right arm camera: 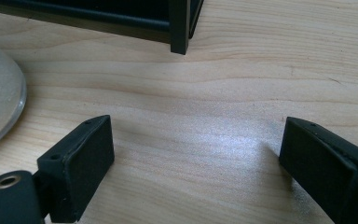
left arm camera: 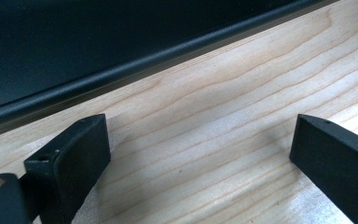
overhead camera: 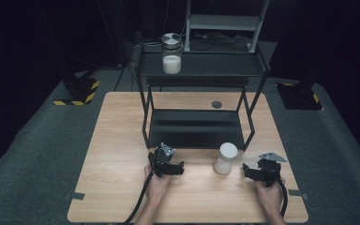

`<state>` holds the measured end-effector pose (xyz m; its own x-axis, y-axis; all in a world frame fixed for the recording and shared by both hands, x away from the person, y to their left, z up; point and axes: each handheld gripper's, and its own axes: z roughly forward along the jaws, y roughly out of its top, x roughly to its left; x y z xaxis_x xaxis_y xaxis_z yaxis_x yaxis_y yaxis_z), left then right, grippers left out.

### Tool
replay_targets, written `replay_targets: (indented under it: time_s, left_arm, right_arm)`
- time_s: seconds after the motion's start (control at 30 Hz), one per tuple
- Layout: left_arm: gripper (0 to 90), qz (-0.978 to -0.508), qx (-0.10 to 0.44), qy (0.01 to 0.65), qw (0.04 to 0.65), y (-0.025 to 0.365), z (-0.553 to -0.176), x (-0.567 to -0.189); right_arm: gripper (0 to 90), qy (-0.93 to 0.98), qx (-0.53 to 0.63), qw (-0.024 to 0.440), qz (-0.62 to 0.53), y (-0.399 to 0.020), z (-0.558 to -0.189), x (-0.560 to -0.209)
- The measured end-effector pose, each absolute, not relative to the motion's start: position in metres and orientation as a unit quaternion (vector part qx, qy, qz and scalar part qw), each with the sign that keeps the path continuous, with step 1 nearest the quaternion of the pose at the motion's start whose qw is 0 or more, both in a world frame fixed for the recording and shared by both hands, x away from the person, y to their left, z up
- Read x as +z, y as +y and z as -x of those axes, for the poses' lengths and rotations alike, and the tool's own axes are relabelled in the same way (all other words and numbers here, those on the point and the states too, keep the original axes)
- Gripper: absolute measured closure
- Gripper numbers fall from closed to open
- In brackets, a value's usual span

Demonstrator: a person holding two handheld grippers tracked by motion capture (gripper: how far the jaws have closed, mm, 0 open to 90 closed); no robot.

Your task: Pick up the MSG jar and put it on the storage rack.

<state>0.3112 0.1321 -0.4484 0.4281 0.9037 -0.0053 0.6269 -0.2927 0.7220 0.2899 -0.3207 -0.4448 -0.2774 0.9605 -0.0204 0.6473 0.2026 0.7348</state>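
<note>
step: you're reaching for the white jar (overhead camera: 225,158) | right gripper (overhead camera: 253,171) jaws apart, empty (jar just left) | left gripper (overhead camera: 174,168) gaping too | square up before closing

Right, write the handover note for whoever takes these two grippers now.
Left gripper: open, nothing between its jaws, low over the table by the front edge of the black rack.
Right gripper: open, holding nothing, just right of the white jar.
The white jar stands upright on the table in front of the rack, untouched. A second jar, lidded and part full of white grains, sits on the rack's top shelf.
Done: nothing gripped yet. Left: probably grasp the white jar.
</note>
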Motion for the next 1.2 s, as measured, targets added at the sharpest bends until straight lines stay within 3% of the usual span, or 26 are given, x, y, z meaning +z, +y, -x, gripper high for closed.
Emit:
replay_targets:
  time_s: [0.3,0.77,1.2]
  left_arm:
    - [4.8,-0.777,0.206,0.492,0.334,0.133,-0.312,-0.449]
    - [4.8,-0.777,0.206,0.492,0.335,0.133,-0.312,-0.449]
    - [4.9,-0.777,0.206,0.492,0.334,0.133,-0.312,-0.449]
  right_arm:
    - [6.5,0.736,0.312,0.247,-0.548,-0.319,-0.29,-0.444]
    - [4.1,0.771,0.367,0.203,-0.479,-0.337,-0.268,-0.444]
    - [2.8,0.792,0.39,0.175,-0.437,-0.321,-0.274,-0.444]
